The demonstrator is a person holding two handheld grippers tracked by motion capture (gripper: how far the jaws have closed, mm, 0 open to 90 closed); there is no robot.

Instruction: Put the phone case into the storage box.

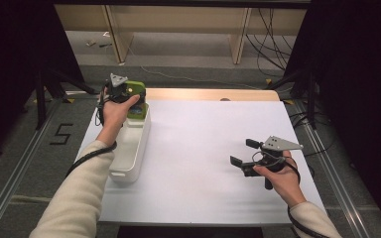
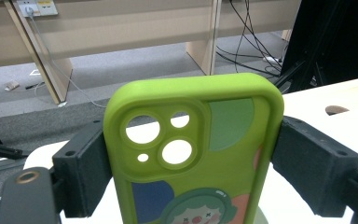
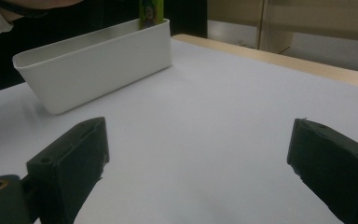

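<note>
A lime-green phone case (image 2: 193, 154) with camera cut-outs and a cartoon print stands upright between the two black jaws of my left gripper (image 2: 193, 168), which is shut on its sides. In the high view that left gripper (image 1: 126, 96) holds the phone case (image 1: 135, 95) over the far end of a long white bin (image 1: 129, 163) at the table's left. My right gripper (image 1: 242, 152) rests low over the white table (image 1: 193, 144) at the right, jaws spread wide with nothing between them. In the right gripper view, the right gripper (image 3: 200, 158) faces the bin (image 3: 93, 70), with the green case (image 3: 150, 13) above its far end.
The table's wooden back edge (image 1: 208, 94) runs behind the white sheet. Beyond it are desk legs and loose cables (image 1: 268, 39) on the floor. Black stands (image 1: 42, 94) flank both sides of the table.
</note>
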